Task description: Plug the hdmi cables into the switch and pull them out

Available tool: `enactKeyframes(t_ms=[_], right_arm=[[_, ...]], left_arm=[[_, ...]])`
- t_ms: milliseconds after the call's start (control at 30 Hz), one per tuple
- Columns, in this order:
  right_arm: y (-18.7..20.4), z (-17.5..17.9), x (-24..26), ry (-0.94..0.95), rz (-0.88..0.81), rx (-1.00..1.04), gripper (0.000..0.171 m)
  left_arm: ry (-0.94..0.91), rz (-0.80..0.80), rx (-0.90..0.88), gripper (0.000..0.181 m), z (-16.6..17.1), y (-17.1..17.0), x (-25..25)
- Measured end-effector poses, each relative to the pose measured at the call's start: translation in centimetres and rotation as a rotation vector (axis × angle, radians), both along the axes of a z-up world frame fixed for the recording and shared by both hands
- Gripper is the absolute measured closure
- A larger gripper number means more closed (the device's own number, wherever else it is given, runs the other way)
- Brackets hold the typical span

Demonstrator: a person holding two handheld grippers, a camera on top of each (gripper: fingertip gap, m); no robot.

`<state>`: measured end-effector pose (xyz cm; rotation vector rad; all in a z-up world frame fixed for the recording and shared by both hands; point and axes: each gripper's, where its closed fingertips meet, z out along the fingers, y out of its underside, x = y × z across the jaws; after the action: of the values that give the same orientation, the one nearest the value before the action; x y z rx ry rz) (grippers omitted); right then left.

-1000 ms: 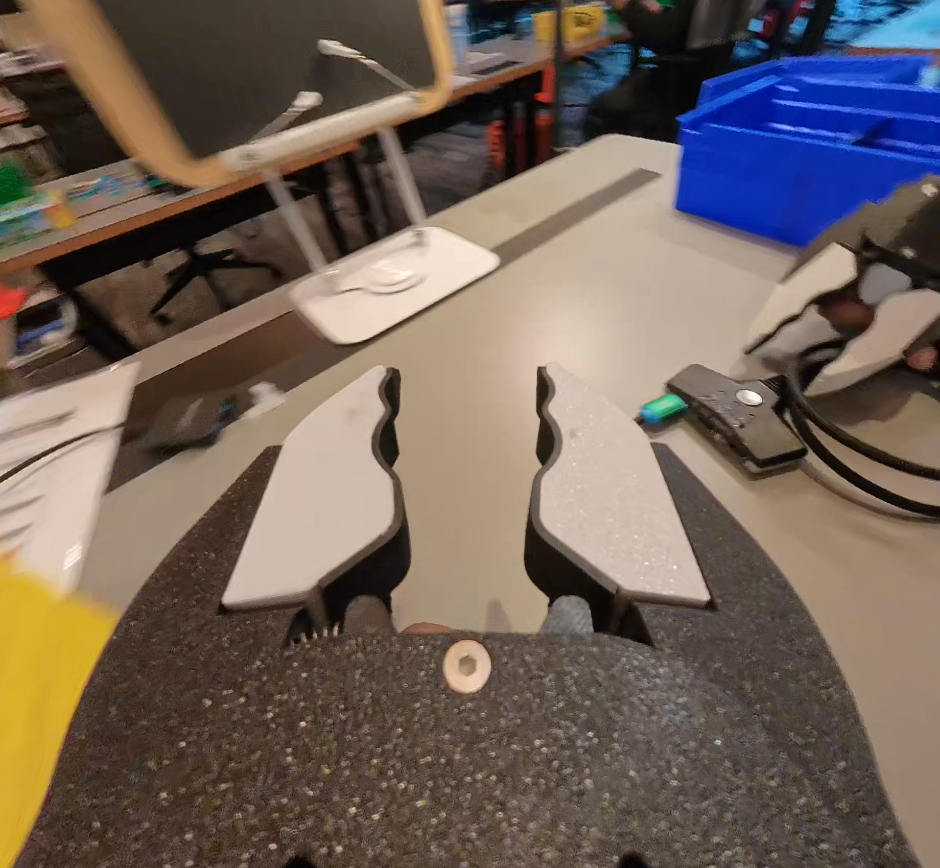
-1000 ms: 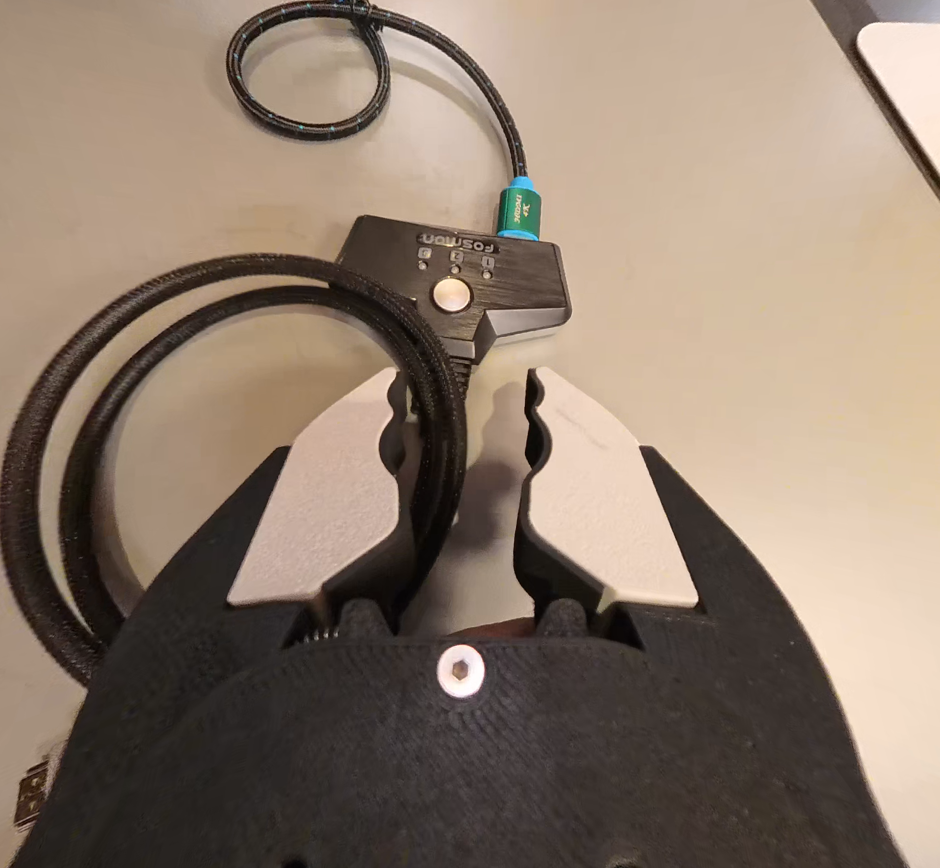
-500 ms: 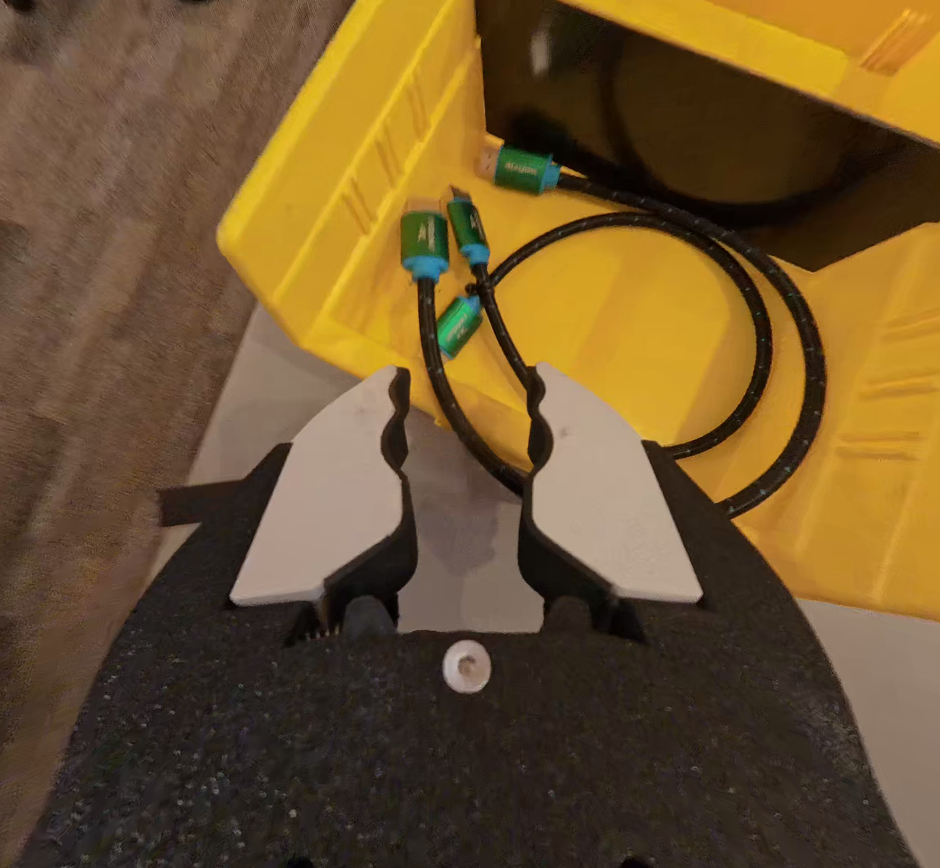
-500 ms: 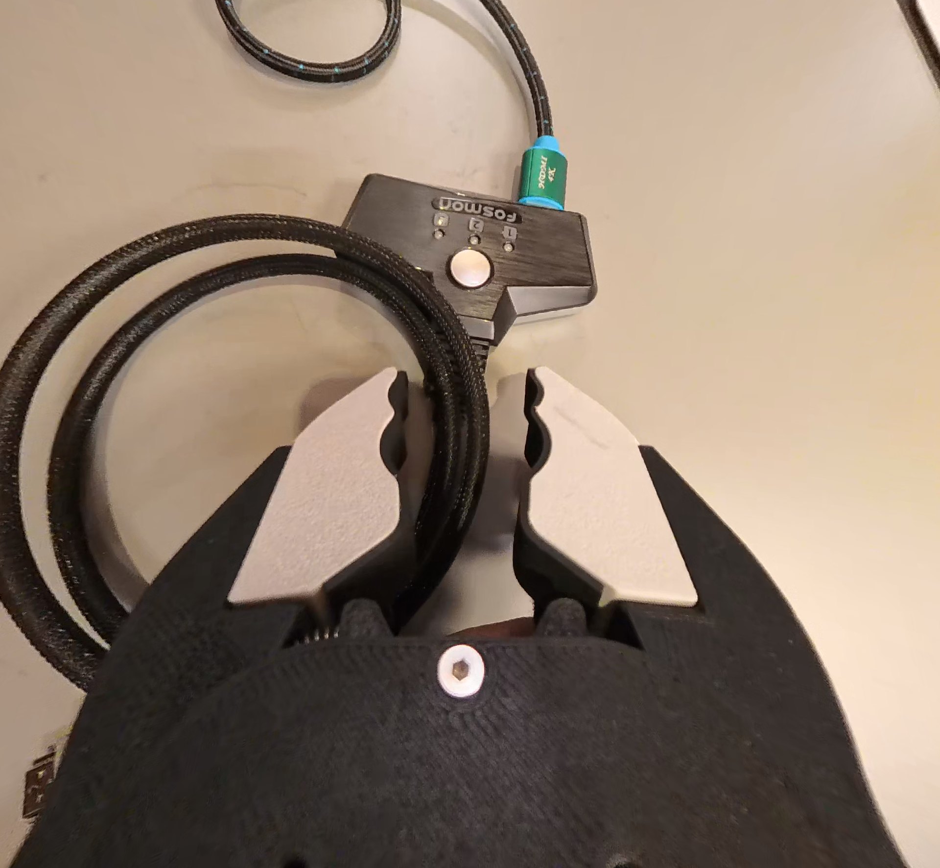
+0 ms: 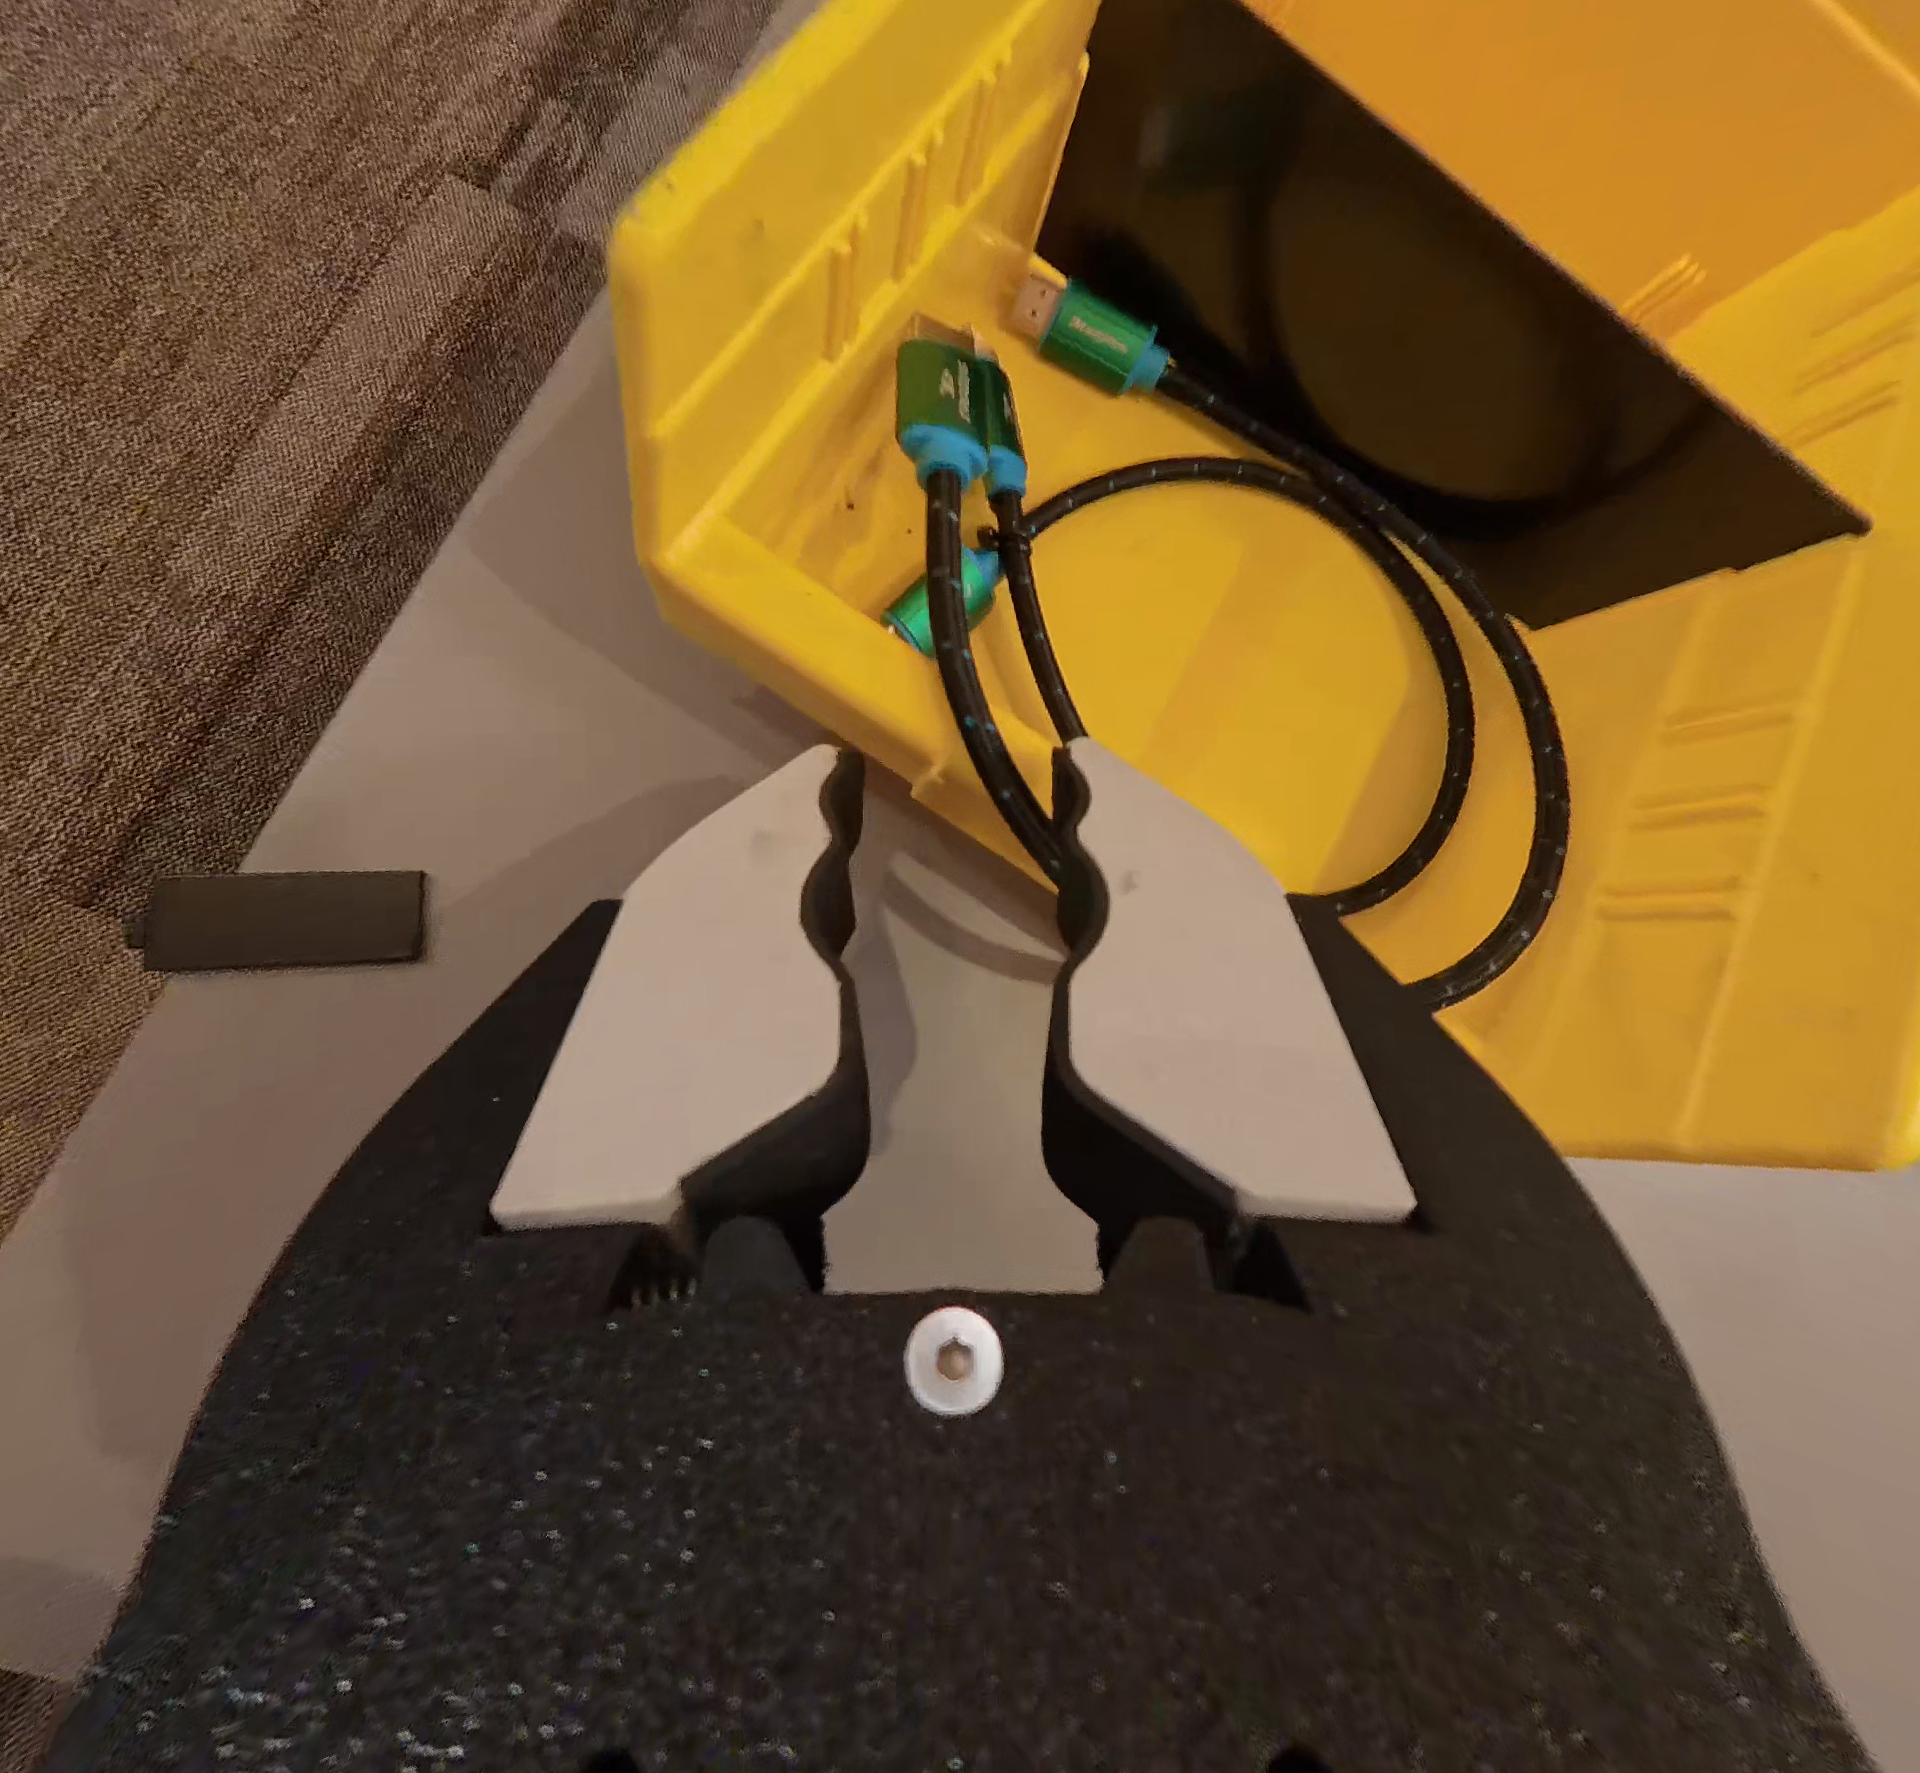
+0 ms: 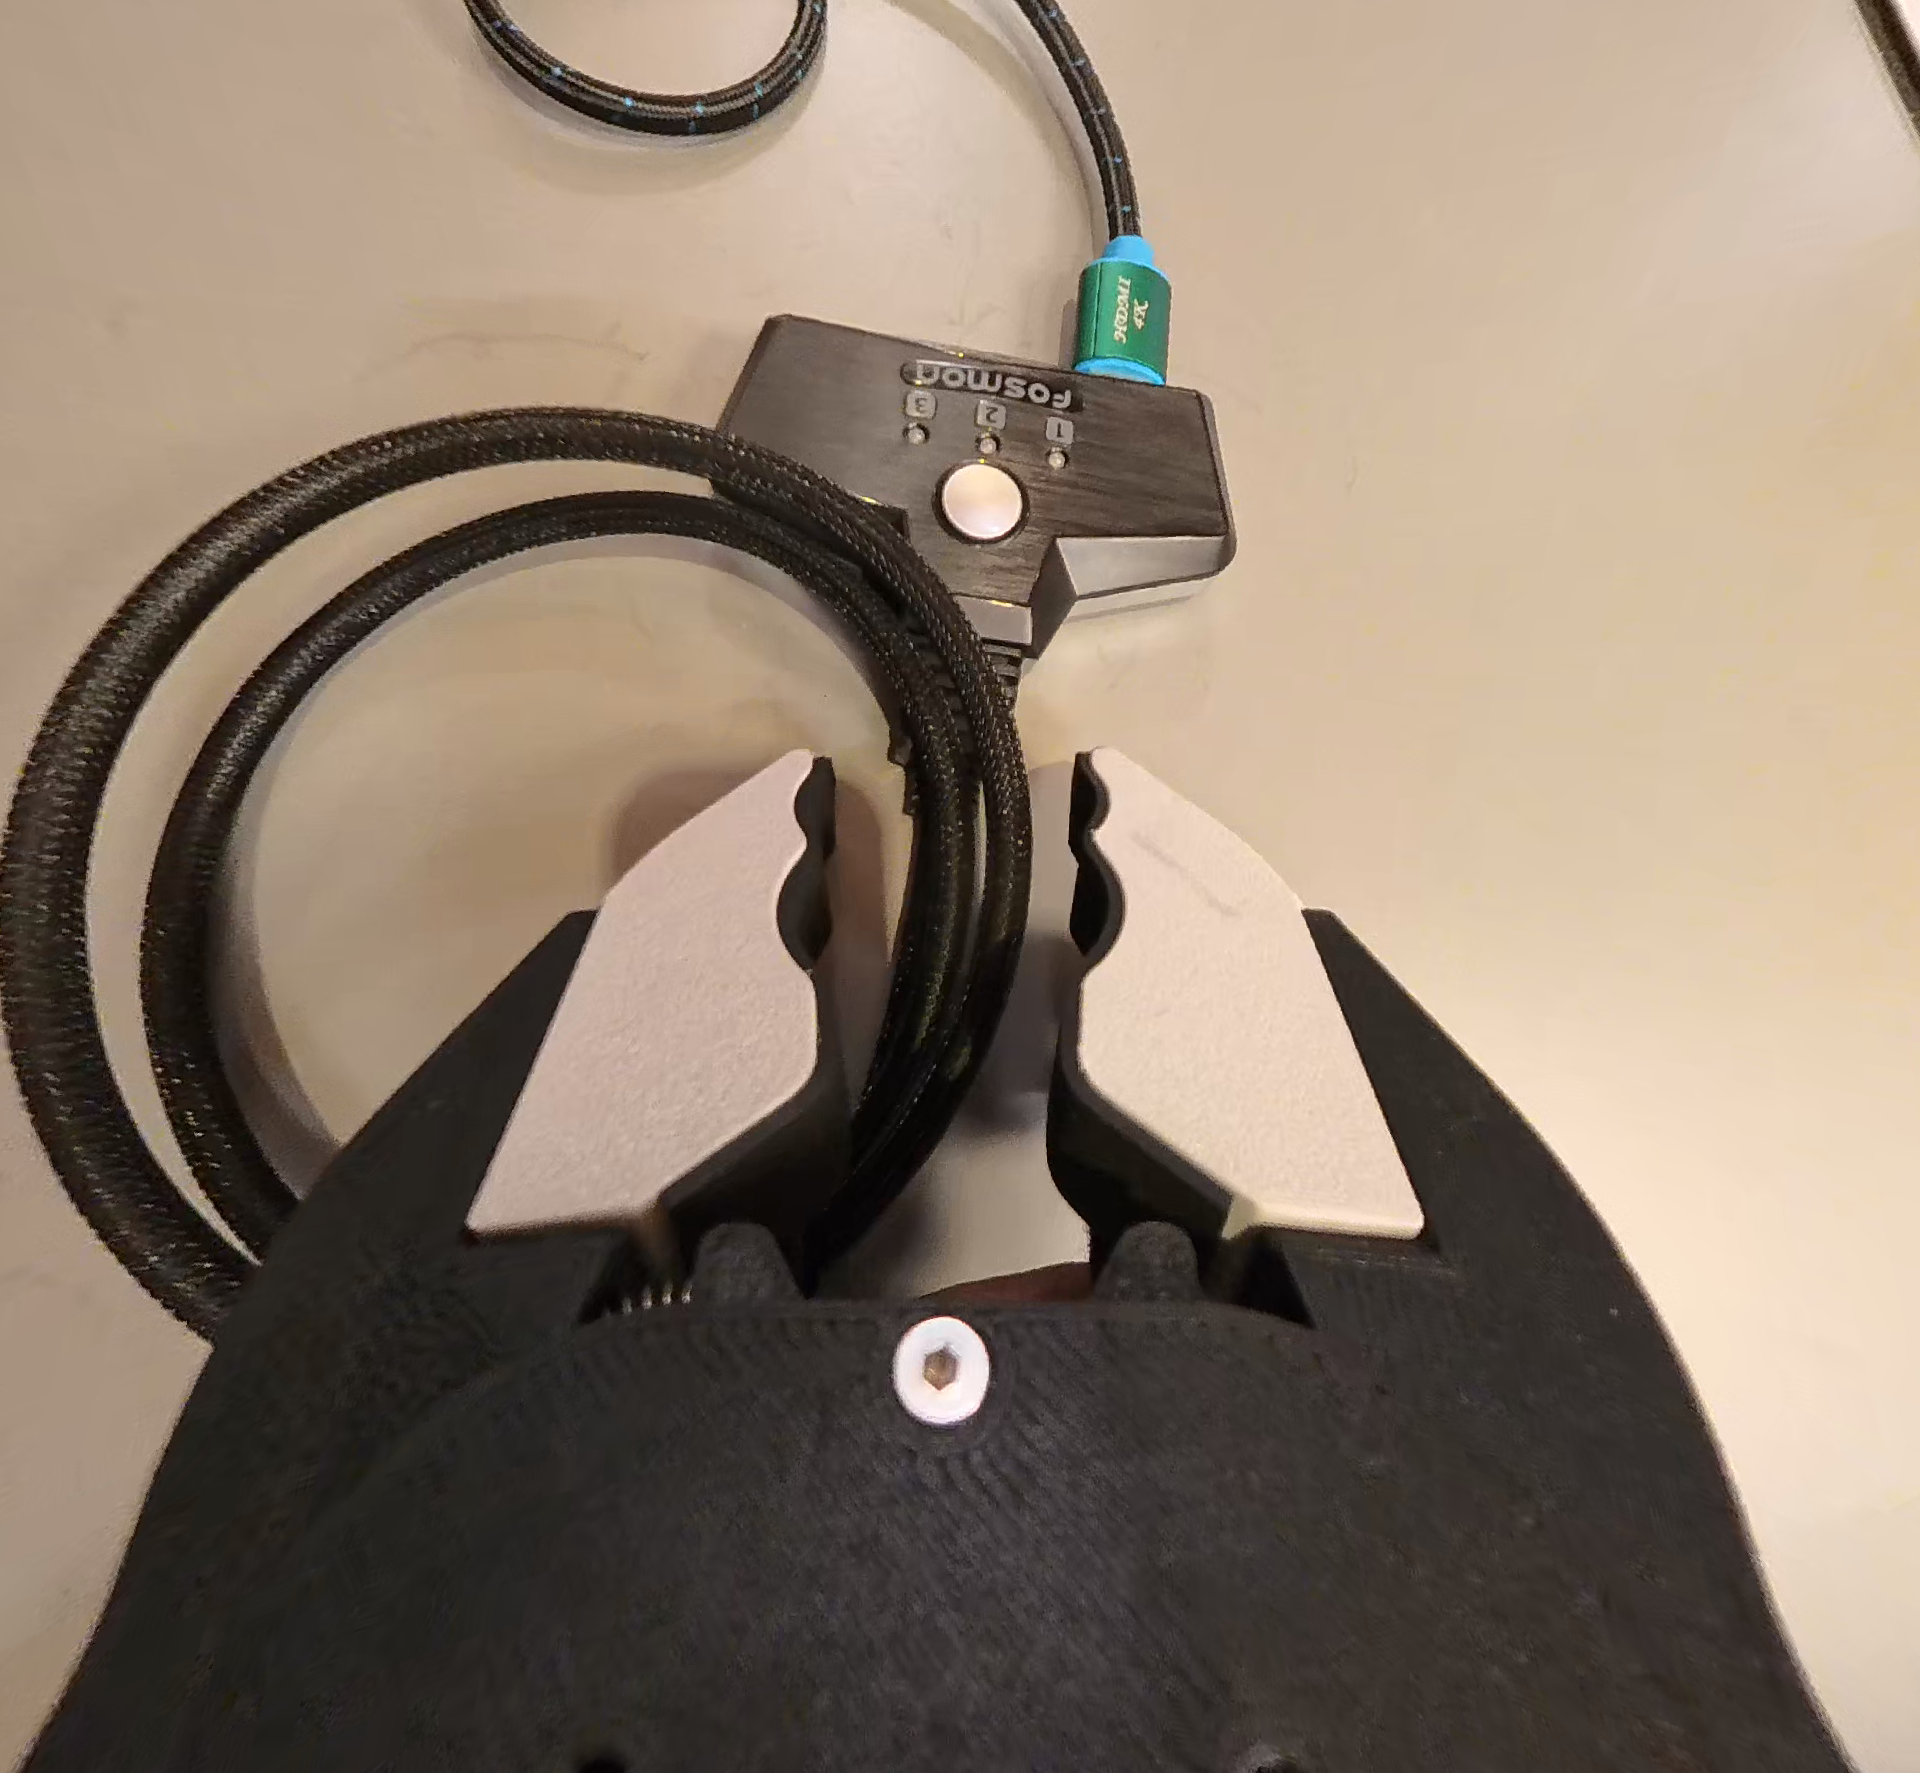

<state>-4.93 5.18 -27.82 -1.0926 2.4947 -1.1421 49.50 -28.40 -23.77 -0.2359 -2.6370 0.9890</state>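
Yellow bin (image 5: 790,435) nearer — left gripper (image 5: 956,767) gaping, empty | right gripper (image 6: 951,767) perhaps unmoved, agape.

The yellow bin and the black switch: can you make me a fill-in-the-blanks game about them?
1. The spare cables lie in a ____ bin.
2. The switch has ____ cable plugged in, with a green plug.
3. The left gripper is ____.
4. The round button is ____.

Missing words: yellow; one; open; silver

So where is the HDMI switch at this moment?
In the right wrist view, the switch lies on the table just ahead of the open right gripper, one green-ended cable plugged into its far-right port.
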Motion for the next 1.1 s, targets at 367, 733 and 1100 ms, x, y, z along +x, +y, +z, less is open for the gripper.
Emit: enactKeyframes(t_ms=[367, 733, 1100], right_arm=[[0.0, 0.0, 0.0, 0.001, -0.003, -0.004, 0.128], [0.0, 0.1, -0.1, 0.001, -0.005, -0.01, 0.128], [-0.1, 1.2, -0.4, -0.013, -0.022, -0.041, 0.128]], left_arm=[[-0.108, -0.07, -0.284, 0.173, 7.8, 0.6, -1.4], [-0.211, -0.299, -0.878, 0.175, 29.4, 6.6, -11.2], [0.308, -1.039, -0.491, 0.175, 22.7, 15.8, -28.3]])
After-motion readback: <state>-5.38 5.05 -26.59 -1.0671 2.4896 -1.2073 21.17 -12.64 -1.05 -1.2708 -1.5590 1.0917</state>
